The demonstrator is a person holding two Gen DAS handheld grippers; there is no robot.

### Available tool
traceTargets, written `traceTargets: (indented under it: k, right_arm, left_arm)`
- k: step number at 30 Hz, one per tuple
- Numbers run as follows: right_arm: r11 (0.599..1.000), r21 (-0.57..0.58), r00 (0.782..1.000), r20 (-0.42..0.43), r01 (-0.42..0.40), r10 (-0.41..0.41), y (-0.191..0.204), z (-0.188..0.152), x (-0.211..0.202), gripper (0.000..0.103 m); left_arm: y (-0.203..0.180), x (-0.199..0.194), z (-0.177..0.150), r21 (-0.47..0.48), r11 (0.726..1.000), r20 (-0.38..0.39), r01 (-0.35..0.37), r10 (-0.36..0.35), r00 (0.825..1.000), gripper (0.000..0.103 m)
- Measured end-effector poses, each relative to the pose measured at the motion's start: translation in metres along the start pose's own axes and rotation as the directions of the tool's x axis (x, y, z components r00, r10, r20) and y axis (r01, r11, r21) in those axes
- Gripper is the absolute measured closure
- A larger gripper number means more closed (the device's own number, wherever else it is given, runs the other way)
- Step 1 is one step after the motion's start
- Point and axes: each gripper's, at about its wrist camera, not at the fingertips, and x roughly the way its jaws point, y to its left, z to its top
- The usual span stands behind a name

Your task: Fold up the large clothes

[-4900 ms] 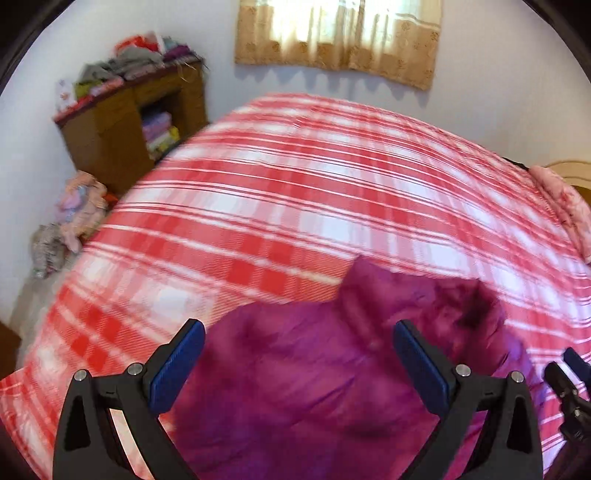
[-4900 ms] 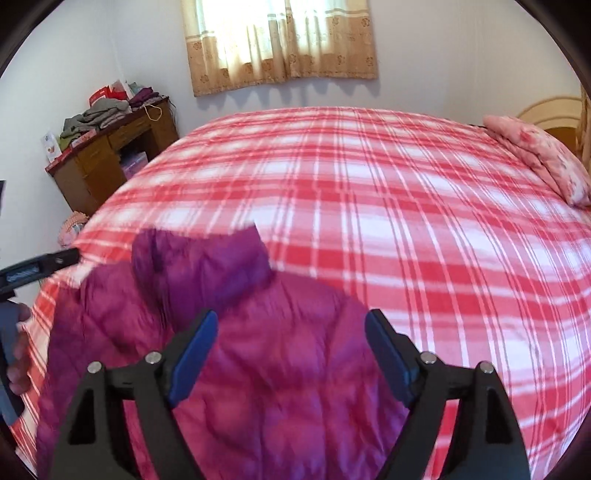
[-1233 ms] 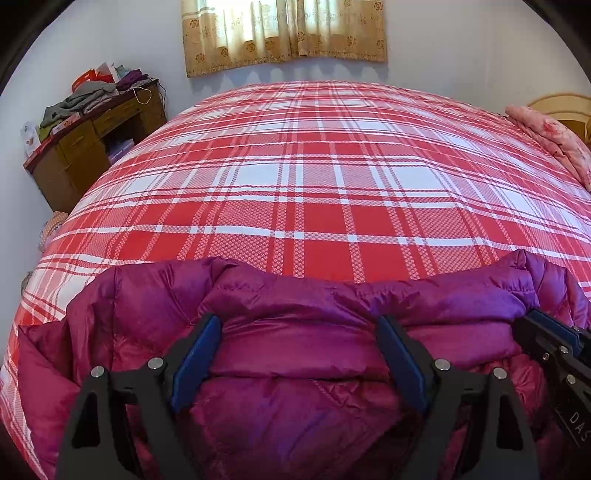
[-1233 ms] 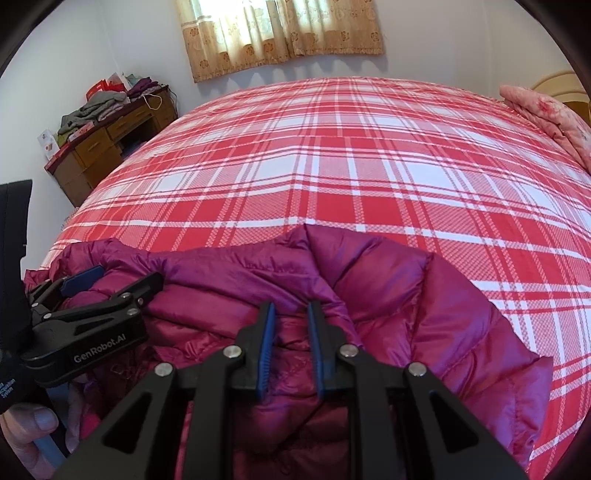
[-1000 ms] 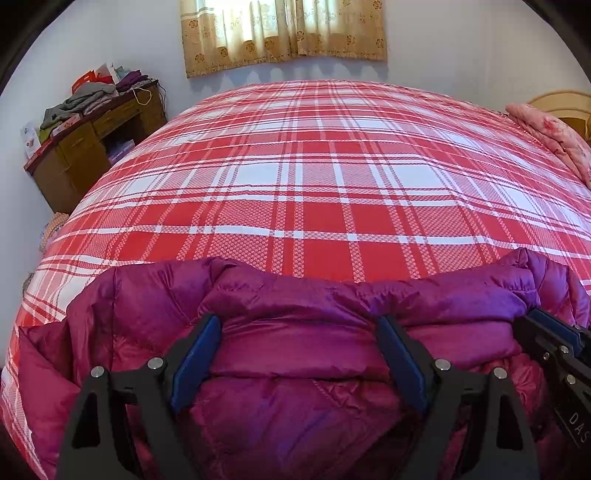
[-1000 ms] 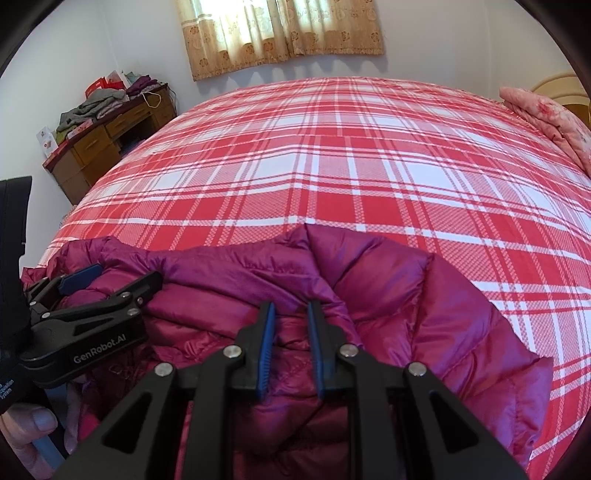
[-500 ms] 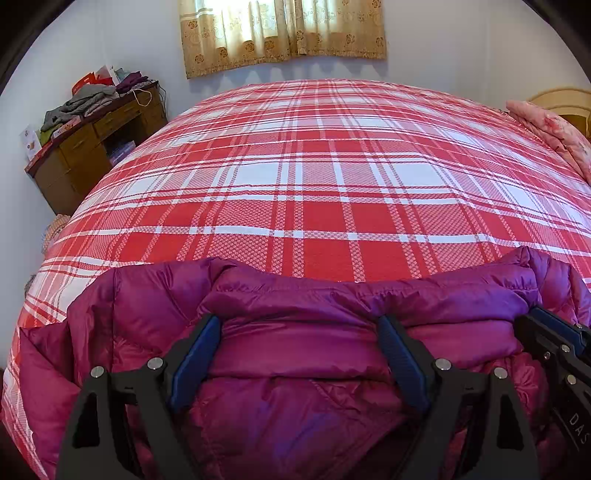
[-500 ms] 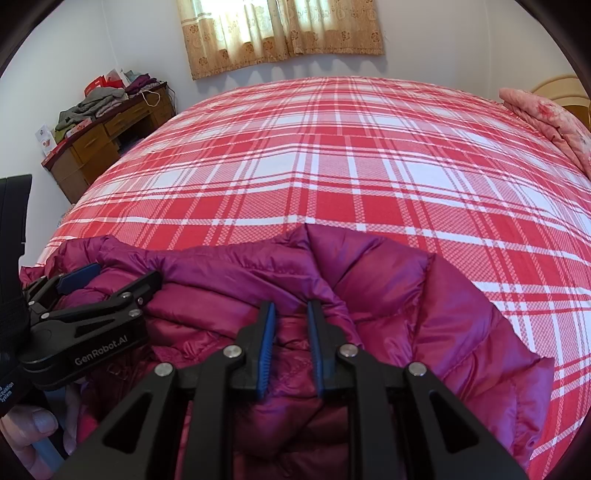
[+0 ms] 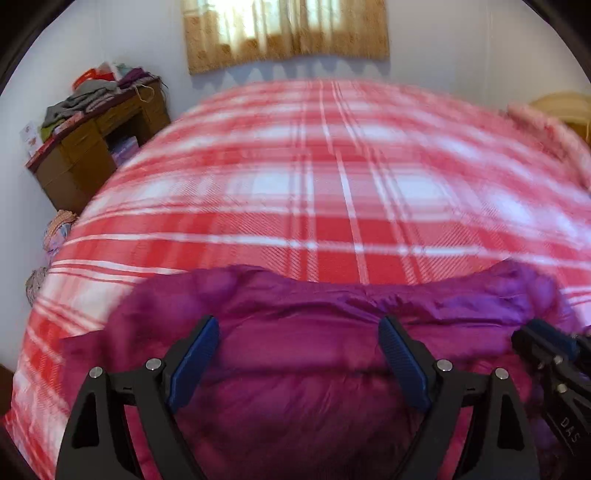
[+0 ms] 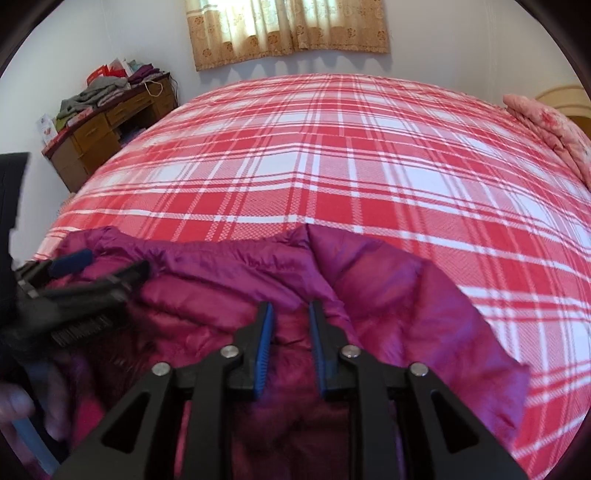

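Observation:
A magenta quilted puffer jacket [image 9: 303,332] lies bunched at the near edge of the bed; it also shows in the right wrist view [image 10: 388,295]. My left gripper [image 9: 299,332] is open, its blue pads spread wide just over the jacket's folded upper edge. My right gripper [image 10: 291,314] is shut on a fold of the jacket near its collar. The left gripper also shows blurred at the left in the right wrist view [image 10: 85,273], and the right gripper shows at the right edge of the left wrist view [image 9: 546,339].
The bed has a red and white plaid cover [image 10: 332,155]. A wooden desk [image 10: 107,122] piled with clothes stands at the back left. A pink floral pillow [image 10: 554,125] lies at the right. A curtain [image 10: 288,29] hangs on the far wall.
The left gripper has moved, so its view is now blurred and shifted slightly; it stays open. The right gripper stays shut on the jacket fold, in about the same place.

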Motion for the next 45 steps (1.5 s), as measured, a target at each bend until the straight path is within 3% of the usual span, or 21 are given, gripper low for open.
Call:
traceTargets:
  k: [1, 2, 8, 13, 18, 23, 29, 33, 41, 42, 43, 44, 45]
  right_arm:
    - [1.000, 0.011, 1.000, 0.008, -0.012, 0.012, -0.006, -0.005, -0.016, 0.051]
    - [1.000, 0.010, 1.000, 0.015, -0.001, 0.001, -0.009, -0.009, -0.028, 0.038]
    - [0.999, -0.035, 1.000, 0.009, 0.002, -0.001, -0.035, -0.069, -0.107, 0.038]
    - [1.000, -0.007, 1.000, -0.022, -0.020, 0.020, -0.057, -0.137, -0.164, 0.029]
    - [0.999, 0.033, 0.998, -0.050, -0.022, 0.024, -0.068, -0.200, -0.206, 0.028]
    - [0.997, 0.078, 0.998, -0.055, -0.014, 0.019, -0.074, -0.244, -0.233, 0.027]
    - [0.994, 0.108, 0.998, -0.052, -0.016, 0.022, -0.067, -0.282, -0.246, 0.026]
    - [0.993, 0.114, 0.997, -0.058, -0.035, 0.042, -0.056, -0.302, -0.249, 0.026]
    - [0.998, 0.065, 0.998, -0.062, 0.007, -0.003, -0.034, -0.330, -0.259, 0.024]
    - [0.998, 0.060, 0.998, -0.066, 0.010, -0.006, -0.031, -0.332, -0.259, 0.024]
    - [0.999, 0.051, 0.998, -0.070, 0.010, -0.007, -0.026, -0.333, -0.259, 0.027]
    - [0.999, 0.041, 0.998, -0.069, 0.007, -0.004, -0.022, -0.335, -0.259, 0.038]
    - [1.000, 0.029, 0.998, -0.070, 0.000, 0.002, -0.017, -0.337, -0.258, 0.046]
  left_arm:
    - [0.005, -0.015, -0.003, 0.010, 1.000, 0.022, 0.007, -0.007, 1.000, 0.015]
    - [0.012, -0.035, -0.009, 0.031, 1.000, 0.045, 0.002, -0.003, 0.999, 0.015]
    - [0.065, -0.142, -0.084, 0.110, 0.993, 0.137, -0.049, 0.034, 0.990, 0.015]
    - [0.102, -0.201, -0.155, 0.092, 0.995, 0.132, -0.046, 0.034, 0.991, 0.015]
    - [0.129, -0.230, -0.230, 0.107, 0.990, 0.085, -0.094, 0.085, 0.993, 0.015]
    - [0.156, -0.245, -0.278, 0.027, 0.997, 0.019, -0.077, 0.076, 0.997, 0.015]
    - [0.161, -0.249, -0.329, 0.009, 0.997, -0.048, -0.077, 0.077, 0.996, 0.015]
    - [0.163, -0.252, -0.353, -0.010, 0.998, -0.073, -0.068, 0.067, 0.995, 0.015]
    - [0.169, -0.251, -0.366, -0.055, 0.998, -0.076, -0.020, 0.016, 0.997, 0.015]
    - [0.167, -0.250, -0.367, -0.051, 0.999, -0.075, -0.002, -0.002, 0.997, 0.017]
    - [0.166, -0.250, -0.368, -0.047, 0.999, -0.076, 0.004, -0.007, 0.997, 0.027]
    - [0.164, -0.250, -0.370, -0.041, 0.999, -0.074, 0.023, -0.026, 0.997, 0.040]
    - [0.162, -0.253, -0.370, -0.043, 0.998, -0.063, 0.047, -0.049, 0.997, 0.047]
